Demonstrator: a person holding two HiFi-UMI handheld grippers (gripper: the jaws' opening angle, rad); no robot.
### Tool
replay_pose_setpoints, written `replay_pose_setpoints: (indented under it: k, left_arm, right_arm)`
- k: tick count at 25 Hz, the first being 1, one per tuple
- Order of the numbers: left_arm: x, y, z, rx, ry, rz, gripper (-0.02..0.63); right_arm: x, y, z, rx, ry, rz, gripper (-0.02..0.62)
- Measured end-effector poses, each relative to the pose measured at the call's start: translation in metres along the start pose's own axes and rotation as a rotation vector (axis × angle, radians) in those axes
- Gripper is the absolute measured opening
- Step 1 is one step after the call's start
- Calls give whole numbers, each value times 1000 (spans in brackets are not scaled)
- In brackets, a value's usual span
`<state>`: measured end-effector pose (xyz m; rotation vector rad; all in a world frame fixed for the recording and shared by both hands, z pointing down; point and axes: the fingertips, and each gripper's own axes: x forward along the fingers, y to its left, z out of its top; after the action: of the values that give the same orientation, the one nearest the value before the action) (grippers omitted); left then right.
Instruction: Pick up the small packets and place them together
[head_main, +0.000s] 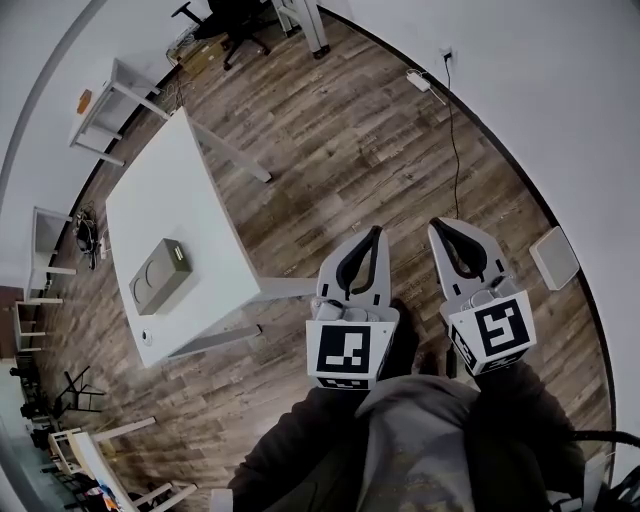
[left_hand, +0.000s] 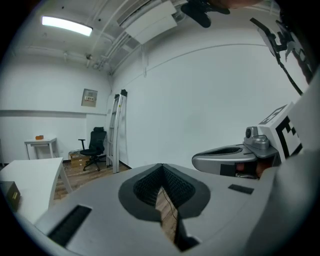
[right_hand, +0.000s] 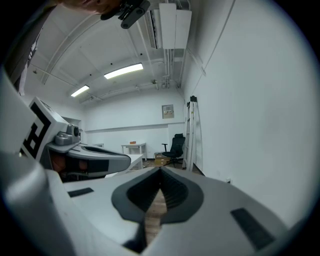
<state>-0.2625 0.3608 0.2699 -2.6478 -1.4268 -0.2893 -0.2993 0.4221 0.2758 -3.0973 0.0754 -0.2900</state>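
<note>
Now: both tools are held side by side over the wood floor (head_main: 330, 150), in front of the person's torso, tips pointing away from the body.

Left gripper (head_main: 377, 234): its own view shows the jaws meeting at the tips, with only a thin wedge of floor visible below the contact. Nothing is between them.

Right gripper (head_main: 441, 226): same condition. The jaws are closed tip to tip and empty. It sits just beside the left one, not touching.

White table (head_main: 200, 200): to the left of the left gripper and a little ahead of it, well apart from both tools. A grey-olive box (head_main: 160, 275) lies on it near the edge closer to the person. A small round item (head_main: 147, 337) sits at the table corner beyond the box; too small to identify.

Small packets: cannot be made out in any view.

Ahead of the right gripper a thin cable (head_main: 452, 110) runs across the floor toward the white wall (head_main: 520, 90). An office chair (head_main: 235, 25) stands far ahead of the left gripper.
</note>
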Motion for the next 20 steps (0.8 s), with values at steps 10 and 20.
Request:
replay_pose_setpoints:
  k: [10, 20]
  left_arm:
    - [33, 74, 11, -48, -33, 52, 3]
    - [78, 91, 26, -47, -9, 131, 3]
  right_arm:
    - [86, 13, 32, -81, 3, 85, -3]
    - [132, -18, 55, -87, -31, 184, -3]
